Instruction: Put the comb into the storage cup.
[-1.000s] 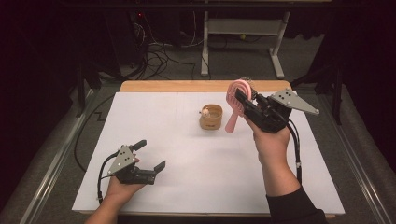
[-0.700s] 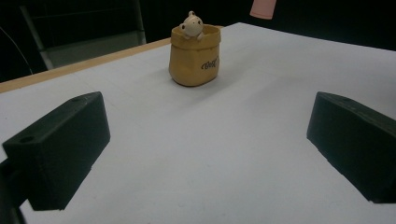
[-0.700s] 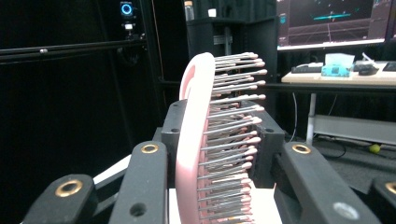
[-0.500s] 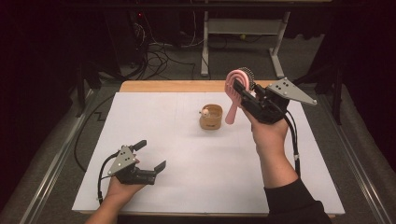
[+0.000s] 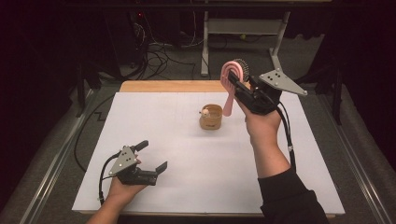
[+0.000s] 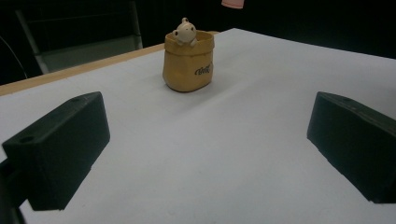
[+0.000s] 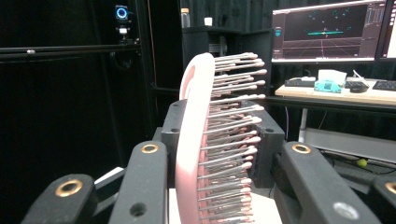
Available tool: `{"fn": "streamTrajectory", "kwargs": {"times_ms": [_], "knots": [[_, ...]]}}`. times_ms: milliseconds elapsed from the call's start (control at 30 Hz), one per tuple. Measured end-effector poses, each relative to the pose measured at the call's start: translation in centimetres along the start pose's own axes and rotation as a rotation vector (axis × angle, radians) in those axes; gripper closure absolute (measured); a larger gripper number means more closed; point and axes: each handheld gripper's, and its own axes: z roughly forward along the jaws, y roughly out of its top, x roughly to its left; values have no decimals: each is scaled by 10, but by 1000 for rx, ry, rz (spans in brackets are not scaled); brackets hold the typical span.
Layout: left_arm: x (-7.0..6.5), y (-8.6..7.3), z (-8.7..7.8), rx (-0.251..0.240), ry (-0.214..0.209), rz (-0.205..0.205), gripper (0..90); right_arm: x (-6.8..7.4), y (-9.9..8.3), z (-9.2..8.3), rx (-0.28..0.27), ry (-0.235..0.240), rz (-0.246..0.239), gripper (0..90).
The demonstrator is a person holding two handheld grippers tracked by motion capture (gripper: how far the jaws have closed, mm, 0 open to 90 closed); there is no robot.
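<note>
A pink hairbrush (image 5: pixel 232 80) is clamped by its head in the jaws of the right gripper (image 5: pixel 239 84), held up off the desk (image 5: pixel 187 186) at about one o'clock in the high view. Its bristled head stands upward and its handle hangs down toward the white surface. In the right gripper view the brush (image 7: pixel 210 140) stands between the two black jaws, pink back to the left and bristles to the right, both jaws closed on it.

Just at seven o'clock of the handle's lower end sits a small tan pot (image 5: pixel 211 116) shaped like a sack, with a little figure peeking over its rim. The handle tip hangs near the pot's rim, a little to its right; I cannot tell whether it is over the opening.

The step in hand looks like carrying the brush to the pot to stand it in handle-first. The next move would call for bringing the handle tip over the mouth, keeping it upright, and lowering without knocking the light pot over.

The left gripper (image 5: pixel 149 156) rests low at seven o'clock of the desk, jaws wide and holding nothing, well apart from the pot; its own view looks straight at the pot (image 6: pixel 188 63).

Open white surface lies all around the pot. The far wooden edge (image 5: pixel 168 86) lies beyond it at twelve o'clock, with room to spare.
</note>
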Motion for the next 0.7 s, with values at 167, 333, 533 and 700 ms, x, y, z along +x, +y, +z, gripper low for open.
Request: {"fn": "streamTrajectory", "kwargs": {"times_ms": [167, 333, 533, 700], "knots": [[0, 0, 0, -4, -4, 0, 0, 1, -5, 9, 10, 2, 6, 663], [0, 0, 1, -4, -5, -3, 0, 1, -11, 18, 9, 8, 36, 663], [0, 0, 0, -7, -5, -6, 0, 0, -16, 28, 12, 2, 41, 663], [0, 0, 1, -9, -8, -12, 0, -1, -20, 34, 9, 0, 44, 663]]}}
